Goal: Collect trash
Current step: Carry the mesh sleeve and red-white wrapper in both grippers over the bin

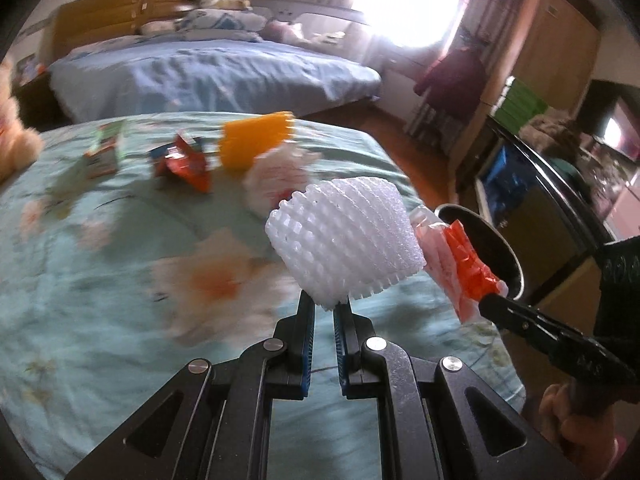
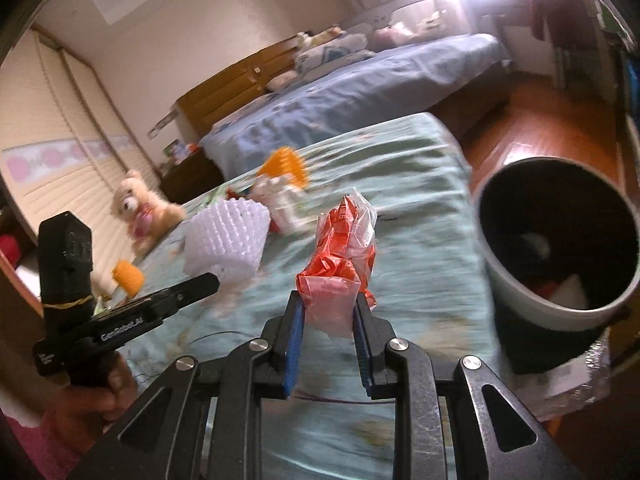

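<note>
My left gripper (image 1: 325, 304) is shut on a white foam fruit net (image 1: 344, 240) and holds it above the green floral bedspread (image 1: 120, 280); the net also shows in the right wrist view (image 2: 226, 240). My right gripper (image 2: 326, 300) is shut on a red and clear plastic wrapper (image 2: 344, 252), seen from the left wrist (image 1: 460, 268). A round trash bin (image 2: 556, 240) with some trash inside stands just right of the wrapper, beside the bed. An orange foam net (image 1: 252, 140), a white foam net (image 1: 276, 176), a red wrapper (image 1: 184, 160) and a green carton (image 1: 104, 148) lie farther back on the bed.
A plush bear (image 2: 140, 208) sits at the left edge of the bed. A second bed with a blue sheet (image 1: 208, 68) stands beyond. A wooden floor (image 2: 540, 120) and wardrobe (image 1: 556, 40) lie to the right.
</note>
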The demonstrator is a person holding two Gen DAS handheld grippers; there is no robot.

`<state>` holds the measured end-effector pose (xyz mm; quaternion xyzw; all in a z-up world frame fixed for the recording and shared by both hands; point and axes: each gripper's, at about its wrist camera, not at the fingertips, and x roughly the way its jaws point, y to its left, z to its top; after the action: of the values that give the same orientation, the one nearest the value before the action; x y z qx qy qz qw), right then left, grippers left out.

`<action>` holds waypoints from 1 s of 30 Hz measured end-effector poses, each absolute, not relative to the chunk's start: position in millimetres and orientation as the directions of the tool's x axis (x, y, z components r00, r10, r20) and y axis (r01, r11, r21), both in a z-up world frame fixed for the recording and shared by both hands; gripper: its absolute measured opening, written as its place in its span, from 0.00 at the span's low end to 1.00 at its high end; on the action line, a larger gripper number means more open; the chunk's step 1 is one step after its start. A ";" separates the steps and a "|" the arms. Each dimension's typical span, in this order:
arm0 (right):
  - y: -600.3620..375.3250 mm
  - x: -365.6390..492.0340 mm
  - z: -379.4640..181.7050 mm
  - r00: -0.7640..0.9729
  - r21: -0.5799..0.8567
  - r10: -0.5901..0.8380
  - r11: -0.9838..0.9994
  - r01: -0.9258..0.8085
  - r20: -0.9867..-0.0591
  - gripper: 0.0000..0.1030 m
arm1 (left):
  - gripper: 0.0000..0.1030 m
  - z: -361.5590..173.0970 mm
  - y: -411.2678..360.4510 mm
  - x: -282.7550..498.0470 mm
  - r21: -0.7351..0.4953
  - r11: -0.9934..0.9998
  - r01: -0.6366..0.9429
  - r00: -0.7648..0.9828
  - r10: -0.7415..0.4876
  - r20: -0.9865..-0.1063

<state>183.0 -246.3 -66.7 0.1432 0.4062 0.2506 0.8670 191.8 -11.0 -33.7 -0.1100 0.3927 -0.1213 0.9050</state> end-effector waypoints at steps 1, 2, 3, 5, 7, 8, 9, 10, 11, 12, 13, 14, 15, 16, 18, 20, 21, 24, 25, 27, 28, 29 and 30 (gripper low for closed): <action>-252.9 184.2 -67.0 0.552 0.452 0.542 0.839 -0.304 -0.634 0.23 | 0.08 -34.8 -17.2 195.8 -0.293 0.945 0.145 0.655 -0.314 -0.687; -258.2 185.2 -67.4 0.559 0.452 0.535 0.842 -0.294 -0.634 0.23 | 0.08 -35.3 -20.1 198.9 -0.294 0.944 0.152 0.651 -0.319 -0.689; -264.0 186.0 -67.7 0.567 0.450 0.526 0.847 -0.283 -0.634 0.23 | 0.08 -36.2 -25.8 203.3 -0.294 0.942 0.164 0.644 -0.328 -0.691; -275.9 187.0 -68.0 0.584 0.446 0.507 0.857 -0.260 -0.634 0.23 | 0.08 -36.5 -33.0 210.3 -0.296 0.938 0.178 0.637 -0.339 -0.692; -285.6 187.3 -67.4 0.598 0.437 0.489 0.866 -0.244 -0.635 0.23 | 0.08 -36.8 -42.5 217.9 -0.291 0.936 0.197 0.631 -0.348 -0.693; -292.0 187.3 -67.4 0.606 0.432 0.478 0.871 -0.234 -0.635 0.23 | 0.08 -36.3 -46.2 220.7 -0.288 0.935 0.206 0.630 -0.352 -0.692; -297.7 188.2 -67.3 0.612 0.431 0.471 0.874 -0.224 -0.636 0.23 | 0.08 -35.7 -51.8 225.3 -0.285 0.933 0.219 0.627 -0.358 -0.692; -302.3 188.8 -67.2 0.616 0.430 0.465 0.876 -0.217 -0.636 0.23 | 0.08 -35.3 -56.4 229.3 -0.280 0.932 0.230 0.624 -0.362 -0.693; -307.6 189.6 -67.2 0.622 0.427 0.455 0.880 -0.207 -0.637 0.23 | 0.08 -35.7 -60.5 231.9 -0.278 0.931 0.235 0.622 -0.364 -0.693; -313.2 190.5 -67.2 0.628 0.420 0.443 0.886 -0.196 -0.640 0.23 | 0.08 -36.2 -66.4 236.6 -0.276 0.929 0.247 0.618 -0.370 -0.693; -316.5 191.0 -67.4 0.632 0.416 0.434 0.890 -0.188 -0.642 0.23 | 0.08 -36.6 -70.7 240.4 -0.274 0.928 0.254 0.615 -0.373 -0.695; -321.4 192.1 -67.7 0.638 0.412 0.422 0.894 -0.175 -0.644 0.23 | 0.08 -37.1 -75.8 243.2 -0.271 0.926 0.262 0.611 -0.376 -0.697; -327.1 193.0 -68.7 0.643 0.410 0.411 0.898 -0.160 -0.647 0.23 | 0.08 -37.9 -82.3 248.4 -0.269 0.924 0.272 0.603 -0.382 -0.700; -330.6 193.0 -69.5 0.646 0.408 0.401 0.901 -0.149 -0.649 0.23 | 0.08 -37.9 -86.9 251.8 -0.270 0.921 0.281 0.598 -0.388 -0.701; -343.1 195.0 -73.0 0.652 0.408 0.379 0.906 -0.114 -0.657 0.23 | 0.08 -37.7 -97.9 258.9 -0.268 0.916 0.299 0.590 -0.398 -0.702; -352.4 196.6 -75.4 0.655 0.413 0.365 0.906 -0.088 -0.661 0.23 | 0.08 -38.7 -108.2 266.4 -0.262 0.912 0.317 0.582 -0.405 -0.705; -357.1 196.9 -76.9 0.657 0.414 0.359 0.907 -0.077 -0.663 0.23 | 0.08 -39.8 -115.6 270.6 -0.261 0.908 0.328 0.575 -0.411 -0.708; -369.8 199.9 -80.4 0.663 0.415 0.341 0.908 -0.049 -0.666 0.23 | 0.08 -40.7 -131.3 281.3 -0.251 0.903 0.350 0.567 -0.417 -0.710; -372.0 201.1 -80.5 0.667 0.411 0.334 0.910 -0.045 -0.666 0.23 | 0.08 -41.0 -135.2 283.7 -0.247 0.902 0.355 0.566 -0.417 -0.711; -376.4 203.1 -81.6 0.671 0.406 0.323 0.913 -0.036 -0.668 0.23 | 0.08 -43.0 -143.6 289.5 -0.238 0.900 0.365 0.564 -0.417 -0.713; -377.8 204.3 -82.0 0.671 0.404 0.320 0.914 -0.033 -0.669 0.24 | 0.08 -44.3 -147.8 292.0 -0.234 0.900 0.368 0.563 -0.415 -0.715; -380.1 205.9 -82.6 0.670 0.403 0.317 0.915 -0.029 -0.671 0.24 | 0.08 -45.3 -150.9 294.7 -0.233 0.899 0.370 0.560 -0.416 -0.716; -381.5 207.6 -83.0 0.670 0.402 0.315 0.915 -0.026 -0.673 0.24 | 0.08 -46.1 -154.6 298.4 -0.233 0.898 0.373 0.557 -0.418 -0.718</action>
<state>207.6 -381.5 -83.0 0.1828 0.3950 0.0951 0.8953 298.4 -154.6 -46.1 -0.0272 0.4137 -0.2240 0.8820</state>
